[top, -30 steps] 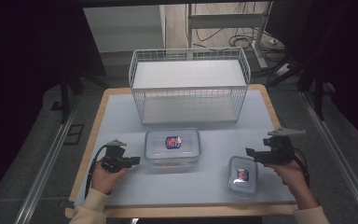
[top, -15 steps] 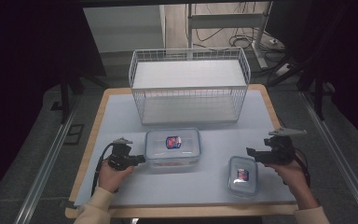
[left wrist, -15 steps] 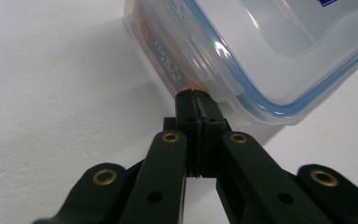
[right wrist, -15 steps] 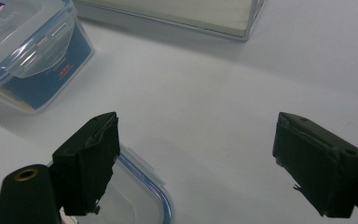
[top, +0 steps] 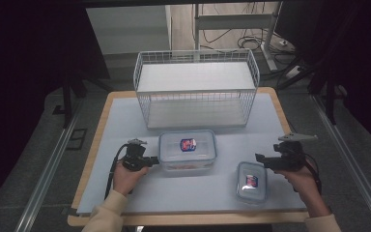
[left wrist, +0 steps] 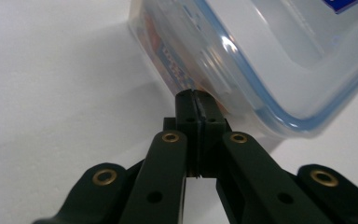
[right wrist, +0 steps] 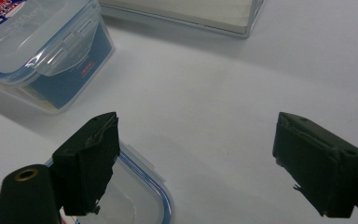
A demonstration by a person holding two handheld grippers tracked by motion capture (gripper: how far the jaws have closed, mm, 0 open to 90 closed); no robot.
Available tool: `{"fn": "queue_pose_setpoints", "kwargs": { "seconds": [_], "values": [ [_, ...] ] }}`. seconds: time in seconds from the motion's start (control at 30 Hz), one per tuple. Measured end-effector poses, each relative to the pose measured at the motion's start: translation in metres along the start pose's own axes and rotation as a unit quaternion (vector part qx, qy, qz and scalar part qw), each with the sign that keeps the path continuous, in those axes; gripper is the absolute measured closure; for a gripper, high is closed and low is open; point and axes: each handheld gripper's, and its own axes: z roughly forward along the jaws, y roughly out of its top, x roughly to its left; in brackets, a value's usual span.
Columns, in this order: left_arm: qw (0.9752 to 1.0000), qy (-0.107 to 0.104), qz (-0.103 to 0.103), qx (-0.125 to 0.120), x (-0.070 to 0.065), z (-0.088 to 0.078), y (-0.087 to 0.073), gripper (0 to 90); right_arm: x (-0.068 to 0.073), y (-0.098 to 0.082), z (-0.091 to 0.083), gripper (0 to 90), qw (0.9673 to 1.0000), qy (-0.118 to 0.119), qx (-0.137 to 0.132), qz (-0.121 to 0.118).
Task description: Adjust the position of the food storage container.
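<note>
A large clear lidded container (top: 187, 151) with a blue-rimmed lid and a red-and-blue label sits at the table's middle. My left gripper (top: 155, 162) is at its left side. In the left gripper view the jaws are shut together, and the left gripper (left wrist: 196, 96) touches the large container (left wrist: 270, 56) at its side latch. A small clear container (top: 251, 181) lies at the front right. My right gripper (top: 259, 159) is just right of it, a little above. In the right gripper view the right gripper (right wrist: 196, 135) stands wide open over bare table, with the small container's corner (right wrist: 140, 186) under one jaw.
A white wire basket (top: 196, 89) stands at the back of the table, behind the large container. The table's pale mat (top: 125, 121) lies bare left of the basket. A metal rail (top: 43, 174) runs along the left side, off the table.
My left gripper has moved right and now touches the large container's left side. The right gripper and both containers have stayed where they were.
</note>
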Motion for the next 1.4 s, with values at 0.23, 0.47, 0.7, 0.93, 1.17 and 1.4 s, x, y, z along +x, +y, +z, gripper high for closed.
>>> {"fn": "queue_pose_setpoints", "kwargs": {
  "seconds": [0.23,0.47,0.7,0.93,1.17,1.4],
  "values": [
    [1.0,0.0,0.004,0.001,-0.003,0.012,0.01,89.8,0.0,0.0,0.0,14.5,1.0,0.001,0.0,-0.002],
    [0.9999,-0.003,0.013,0.003,-0.009,0.027,0.023,89.8,0.0,0.0,0.0,14.5,1.0,0.001,0.002,-0.002],
    [0.9998,-0.002,0.02,0.003,-0.013,0.03,0.026,89.6,-0.002,0.0,0.0,14.5,1.0,0.002,0.001,0.001],
    [0.9994,-0.003,0.016,-0.032,-0.009,0.008,0.025,89.4,0.003,0.002,0.0,14.5,0.9994,0.028,-0.018,0.005],
    [0.9984,-0.004,0.03,-0.048,-0.014,-0.017,0.015,88.3,0.008,0.008,-0.004,14.3,0.9982,0.05,-0.034,0.0],
    [0.9982,0.002,0.03,-0.052,-0.014,-0.026,0.01,75.0,0.006,0.005,-0.002,14.6,0.9969,0.07,-0.036,0.004]
  ]
}}
